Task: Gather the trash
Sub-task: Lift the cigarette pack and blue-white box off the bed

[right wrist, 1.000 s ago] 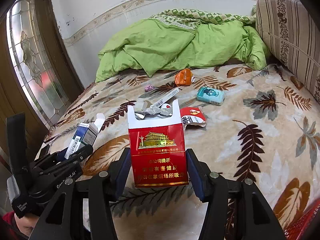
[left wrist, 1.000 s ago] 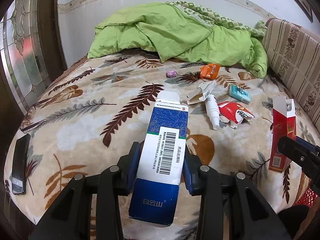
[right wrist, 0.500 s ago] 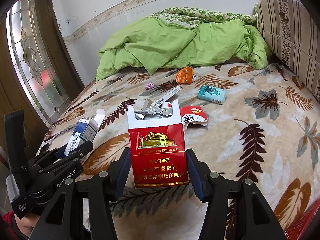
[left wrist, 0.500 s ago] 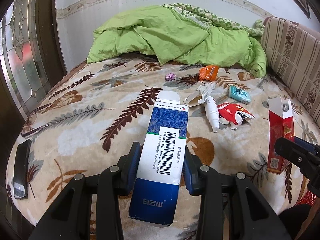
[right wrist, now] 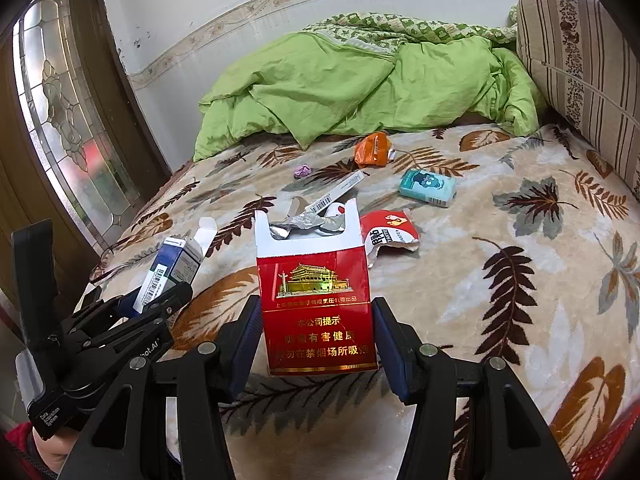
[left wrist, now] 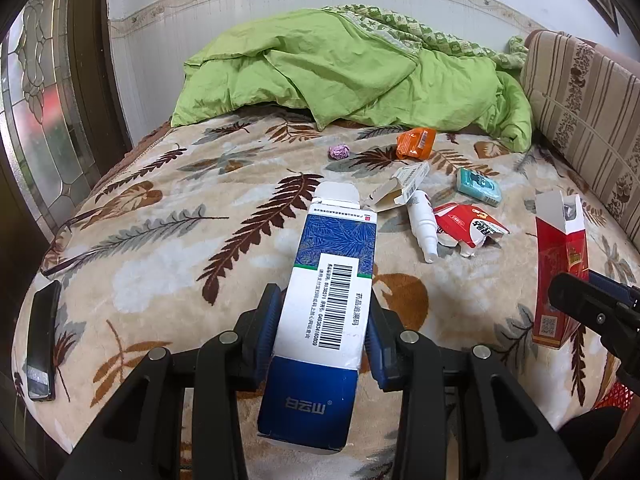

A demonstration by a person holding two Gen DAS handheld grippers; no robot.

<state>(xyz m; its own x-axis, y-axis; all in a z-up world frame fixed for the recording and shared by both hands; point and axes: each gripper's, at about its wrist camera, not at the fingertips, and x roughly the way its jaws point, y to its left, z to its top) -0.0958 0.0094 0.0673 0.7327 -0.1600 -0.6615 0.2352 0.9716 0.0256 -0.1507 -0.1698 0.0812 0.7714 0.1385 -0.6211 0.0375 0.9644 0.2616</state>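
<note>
left gripper point(left wrist: 324, 332) clamped on blue-and-white carton point(left wrist: 324, 300), lower centre of frame; right gripper point(right wrist: 314, 336) pinching red cigarette pack point(right wrist: 316, 300), lower centre. both angled down over bed point(left wrist: 160, 240). advisable: hold pressure even, carry level to bin, avoid crushing. remaining litter upper right.

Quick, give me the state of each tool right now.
Left tool: shut on the blue and white box.
Right tool: shut on the red cigarette pack.
</note>
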